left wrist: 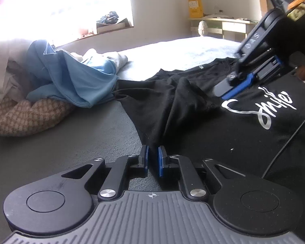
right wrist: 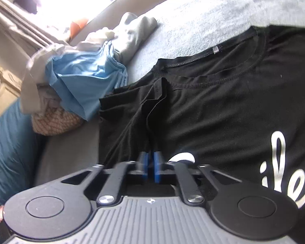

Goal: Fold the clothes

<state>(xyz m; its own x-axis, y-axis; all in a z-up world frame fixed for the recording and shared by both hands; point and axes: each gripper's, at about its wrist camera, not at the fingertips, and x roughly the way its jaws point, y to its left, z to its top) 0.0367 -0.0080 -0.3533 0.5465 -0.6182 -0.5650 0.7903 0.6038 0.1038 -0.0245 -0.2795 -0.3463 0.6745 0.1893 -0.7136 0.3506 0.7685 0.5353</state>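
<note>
A black T-shirt (left wrist: 213,132) with white lettering (left wrist: 274,109) lies spread front-up on the bed. My left gripper (left wrist: 153,158) is shut on a raised fold at the shirt's left side edge, and the cloth runs up between its blue pads. Further up the shirt, my right gripper (left wrist: 227,91) points down onto the chest. In the right wrist view the right gripper (right wrist: 151,166) is shut on a ridge of the black T-shirt (right wrist: 213,105) below the sleeve (right wrist: 120,105). The collar (right wrist: 233,46) lies flat beyond it.
To the left, a heap of clothes holds a blue garment (left wrist: 77,77), pale grey pieces (right wrist: 136,32) and a beige checked item (left wrist: 26,116). A light grey blanket (left wrist: 193,48) covers the bed behind the shirt. A black cable (left wrist: 284,148) crosses the shirt's right side. A desk (left wrist: 223,24) stands by the far wall.
</note>
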